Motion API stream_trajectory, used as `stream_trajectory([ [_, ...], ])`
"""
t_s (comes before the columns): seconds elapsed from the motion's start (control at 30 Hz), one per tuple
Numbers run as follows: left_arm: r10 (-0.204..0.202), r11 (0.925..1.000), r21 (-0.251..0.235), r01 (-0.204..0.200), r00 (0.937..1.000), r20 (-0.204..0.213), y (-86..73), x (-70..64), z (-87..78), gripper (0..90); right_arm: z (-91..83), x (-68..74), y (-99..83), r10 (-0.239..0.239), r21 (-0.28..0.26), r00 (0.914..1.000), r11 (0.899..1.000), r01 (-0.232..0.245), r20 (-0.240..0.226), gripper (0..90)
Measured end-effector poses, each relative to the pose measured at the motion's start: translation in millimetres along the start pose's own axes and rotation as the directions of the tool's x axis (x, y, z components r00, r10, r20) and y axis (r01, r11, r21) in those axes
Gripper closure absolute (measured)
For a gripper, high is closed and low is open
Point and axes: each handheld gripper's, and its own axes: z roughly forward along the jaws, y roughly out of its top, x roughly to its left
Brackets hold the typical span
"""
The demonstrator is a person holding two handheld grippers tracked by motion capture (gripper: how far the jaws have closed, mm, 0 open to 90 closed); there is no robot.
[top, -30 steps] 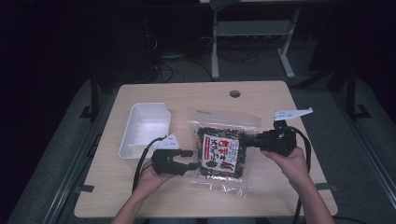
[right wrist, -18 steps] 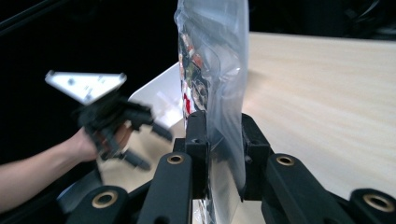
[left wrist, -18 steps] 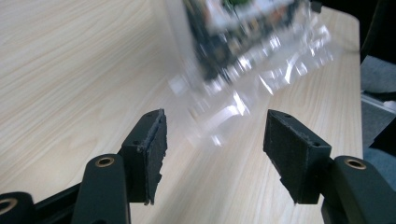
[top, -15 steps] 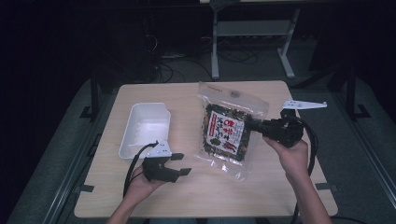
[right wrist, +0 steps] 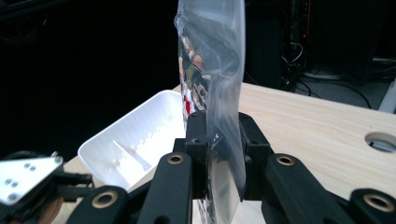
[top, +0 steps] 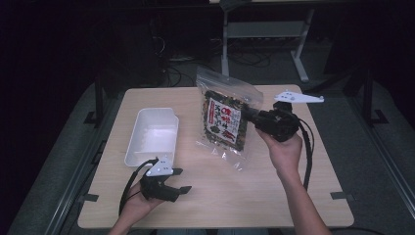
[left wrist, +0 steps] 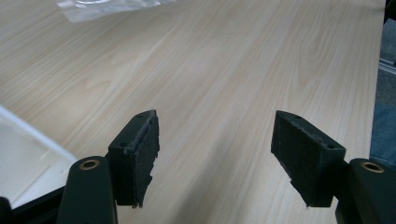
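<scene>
A clear plastic bag of dark snack mix with a red and white label (top: 224,120) hangs tilted above the table's middle. My right gripper (top: 250,116) is shut on the bag's right edge; in the right gripper view the bag (right wrist: 212,70) stands edge-on, pinched by the jaws of that gripper (right wrist: 223,149). A white rectangular tray (top: 152,136) lies at the left of the table, its rim (right wrist: 122,128) also behind the bag. My left gripper (top: 182,181) rests low near the front left edge, open, and the space in that gripper (left wrist: 215,144) holds nothing over bare wood.
The light wood table (top: 274,196) has a round cable hole near its back edge (right wrist: 382,140). A corner of the bag (left wrist: 107,5) shows at the top of the left gripper view. Dark floor, cables and a metal frame (top: 264,29) lie beyond the table.
My right gripper has lifted the bag off the table and raised it upright. My left gripper let go of the bag and drew back to the front left.
</scene>
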Motion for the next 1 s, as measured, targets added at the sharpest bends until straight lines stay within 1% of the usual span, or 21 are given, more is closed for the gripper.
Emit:
stream_trajectory([
  [0.07,0.002,1.0000,0.002,-0.002,1.0000,-0.003,-1.0,-0.1,-1.6,31.6,3.3,2.2,1.8,-0.004,-0.002,1.0000,1.000,0.004,0.001,77.2],
  [0.13,0.000,1.0000,0.005,0.000,0.9999,-0.013,-3.7,-0.9,-4.4,31.6,13.3,9.1,7.7,-0.018,-0.011,0.9998,1.000,0.018,0.007,77.2],
  [0.17,0.000,1.0000,0.005,0.000,0.9999,-0.013,-3.7,-0.9,-4.4,31.5,13.3,9.1,7.7,-0.018,-0.011,0.9998,1.000,0.018,0.007,77.2],
  [0.2,0.009,0.9999,0.015,-0.009,0.9997,-0.020,-5.5,-0.5,-4.9,31.5,20.6,14.4,12.3,-0.022,-0.016,0.9997,1.000,0.022,0.006,77.3],
  [0.23,0.007,0.9998,0.016,-0.006,0.9998,-0.020,-6.5,-0.4,-5.2,31.2,24.4,17.4,14.7,-0.025,-0.019,0.9997,1.000,0.025,0.005,77.2],
  [0.27,0.007,0.9998,0.016,-0.006,0.9998,-0.020,-6.5,-0.4,-5.2,30.8,24.4,17.4,14.7,-0.025,-0.019,0.9997,1.000,0.025,0.005,77.2],
  [0.3,-0.002,0.9999,0.012,0.002,0.9998,-0.019,-7.9,-0.7,-5.4,30.7,33.1,23.7,19.2,-0.033,-0.024,0.9995,0.999,0.033,0.004,77.2],
  [0.37,0.000,0.9999,0.016,0.001,0.9999,-0.014,-10.5,-1.1,-5.6,30.7,37.4,27.0,21.1,-0.044,-0.032,0.9990,0.999,0.044,0.006,77.2],
  [0.4,0.004,0.9997,0.023,-0.003,0.9998,-0.020,-13.1,-0.9,-6.1,30.7,47.4,34.2,24.5,-0.055,-0.045,0.9985,0.997,0.055,0.007,77.3],
  [0.43,0.002,0.9997,0.026,-0.001,0.9997,-0.022,-14.0,-0.8,-6.5,30.7,50.7,36.2,25.6,-0.058,-0.049,0.9983,0.997,0.058,0.009,77.3],
  [0.5,0.002,0.9997,0.025,-0.002,0.9997,-0.025,-14.6,-0.8,-7.0,30.6,59.3,41.4,28.3,-0.057,-0.054,0.9983,0.997,0.057,0.003,77.3],
  [0.53,0.006,0.9996,0.028,-0.005,0.9996,-0.027,-15.0,-0.6,-8.0,30.6,59.3,41.4,28.3,-0.057,-0.054,0.9983,0.997,0.057,0.003,77.3],
  [0.6,0.004,0.9997,0.025,-0.003,0.9996,-0.028,-16.6,-0.9,-9.1,30.6,67.6,45.3,31.0,-0.050,-0.056,0.9988,0.997,0.050,-0.001,77.3],
  [0.63,0.001,0.9996,0.027,0.000,0.9996,-0.029,-17.8,-1.4,-9.4,30.6,75.1,49.7,33.3,-0.050,-0.061,0.9987,0.997,0.050,-0.001,77.2],
  [0.73,0.007,0.9992,0.039,-0.006,0.9993,-0.035,-20.1,-1.8,-11.1,30.1,86.0,56.0,36.6,-0.052,-0.069,0.9986,0.996,0.052,-0.001,77.2],
  [0.77,0.007,0.9992,0.039,-0.006,0.9993,-0.035,-20.1,-1.8,-11.1,30.1,86.0,56.0,36.6,-0.052,-0.069,0.9986,0.996,0.052,-0.001,77.2],
  [0.8,0.010,0.9991,0.042,-0.008,0.9991,-0.041,-21.2,-2.3,-12.1,30.1,93.7,59.3,37.8,-0.055,-0.073,0.9985,0.996,0.055,0.001,77.2],
  [0.83,0.009,0.9991,0.043,-0.008,0.9990,-0.043,-22.5,-2.5,-13.2,30.1,93.7,59.3,37.8,-0.055,-0.073,0.9985,0.996,0.055,0.001,77.2],
  [0.87,0.001,0.9992,0.040,0.001,0.9989,-0.046,-25.4,-2.8,-15.3,30.1,101.8,62.6,38.1,-0.046,-0.078,0.9989,0.996,0.046,0.000,77.3],
  [0.9,0.001,0.9992,0.040,0.001,0.9989,-0.046,-25.4,-2.8,-15.3,30.1,101.8,62.6,38.1,-0.046,-0.078,0.9989,0.996,0.046,0.000,77.3],
  [1.0,-0.009,0.9991,0.040,0.011,0.9986,-0.053,-28.9,-2.0,-17.7,30.0,113.6,69.2,38.1,-0.044,-0.083,0.9990,0.996,0.042,-0.012,77.3],
])
